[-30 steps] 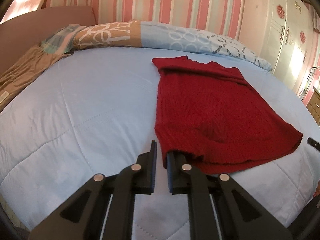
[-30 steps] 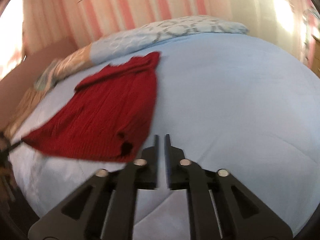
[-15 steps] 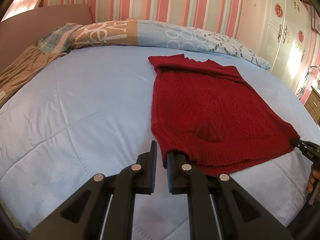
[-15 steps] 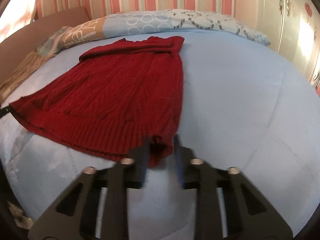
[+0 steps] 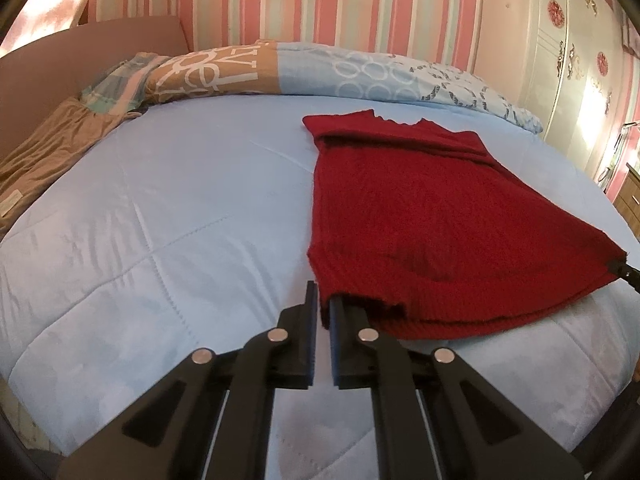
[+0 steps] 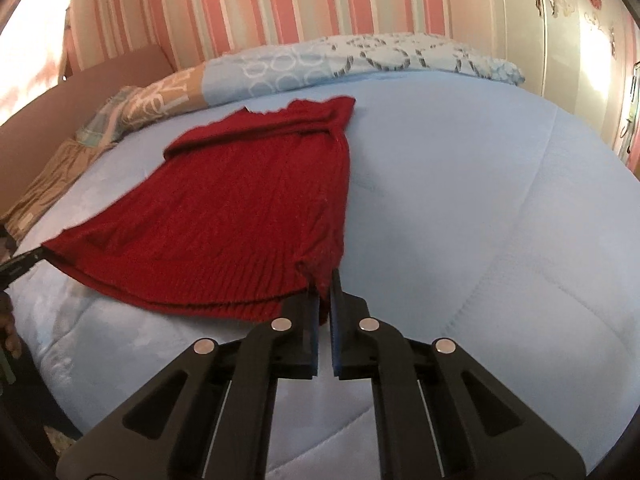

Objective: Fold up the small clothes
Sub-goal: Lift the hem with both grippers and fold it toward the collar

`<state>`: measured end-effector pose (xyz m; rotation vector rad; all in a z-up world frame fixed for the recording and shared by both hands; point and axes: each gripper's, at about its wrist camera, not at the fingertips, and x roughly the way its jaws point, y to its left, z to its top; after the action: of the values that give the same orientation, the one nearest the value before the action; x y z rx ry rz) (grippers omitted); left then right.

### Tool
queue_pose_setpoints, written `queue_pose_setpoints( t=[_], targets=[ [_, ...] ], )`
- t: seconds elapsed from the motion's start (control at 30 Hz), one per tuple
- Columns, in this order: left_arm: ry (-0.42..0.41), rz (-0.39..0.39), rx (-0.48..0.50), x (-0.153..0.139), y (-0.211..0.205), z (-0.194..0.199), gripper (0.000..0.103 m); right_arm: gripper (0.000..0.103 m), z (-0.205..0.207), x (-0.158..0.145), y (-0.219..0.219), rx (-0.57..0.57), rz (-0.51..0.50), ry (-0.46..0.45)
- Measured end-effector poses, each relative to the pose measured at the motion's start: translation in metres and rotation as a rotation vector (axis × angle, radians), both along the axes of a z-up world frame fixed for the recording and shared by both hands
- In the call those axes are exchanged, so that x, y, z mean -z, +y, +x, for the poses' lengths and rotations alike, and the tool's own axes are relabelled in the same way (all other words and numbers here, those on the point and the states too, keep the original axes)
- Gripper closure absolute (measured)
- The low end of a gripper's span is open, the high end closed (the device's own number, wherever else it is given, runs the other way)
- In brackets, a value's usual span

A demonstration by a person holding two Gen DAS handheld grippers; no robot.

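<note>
Both corners pinched! The left gripper (image 5: 323, 312) clenches the red sweater (image 5: 420, 216) at its hem corner, the right gripper (image 6: 325, 300) bites the opposite one, garment spread on the blue bed (image 5: 160, 208) toward twelve o'clock. Risk: thin bites on loose knit could slip, or uneven lifting skews the fold.

The right tongs (image 6: 325, 280) have just closed onto the hem corner of the red knitted sweater (image 6: 240, 216), which now stretches taut, its hem lifted between both tongs.
</note>
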<state>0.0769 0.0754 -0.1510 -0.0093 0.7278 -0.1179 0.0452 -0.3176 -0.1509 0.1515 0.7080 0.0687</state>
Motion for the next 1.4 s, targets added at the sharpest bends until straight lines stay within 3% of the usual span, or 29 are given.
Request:
queue_pose_setpoints(
  t=[0.3,0.43,0.87,1.4],
  targets=[
    [0.0,-0.017,-0.011,-0.028,0.019,-0.043,0.098,0.099,-0.052,-0.04,0.005,0.004,0.05,-0.059],
    [-0.024,-0.017,-0.02,-0.047,0.023,-0.036,0.098,0.099,-0.045,-0.055,-0.002,0.028,0.061,-0.084],
    [-0.134,0.01,-0.038,-0.104,0.0,0.092,0.098,0.099,0.084,-0.091,-0.018,0.072,0.045,-0.129],
    [-0.126,0.046,-0.083,-0.091,-0.019,0.251,0.098,0.098,0.248,-0.079,-0.037,0.052,0.015,-0.095]
  ],
)
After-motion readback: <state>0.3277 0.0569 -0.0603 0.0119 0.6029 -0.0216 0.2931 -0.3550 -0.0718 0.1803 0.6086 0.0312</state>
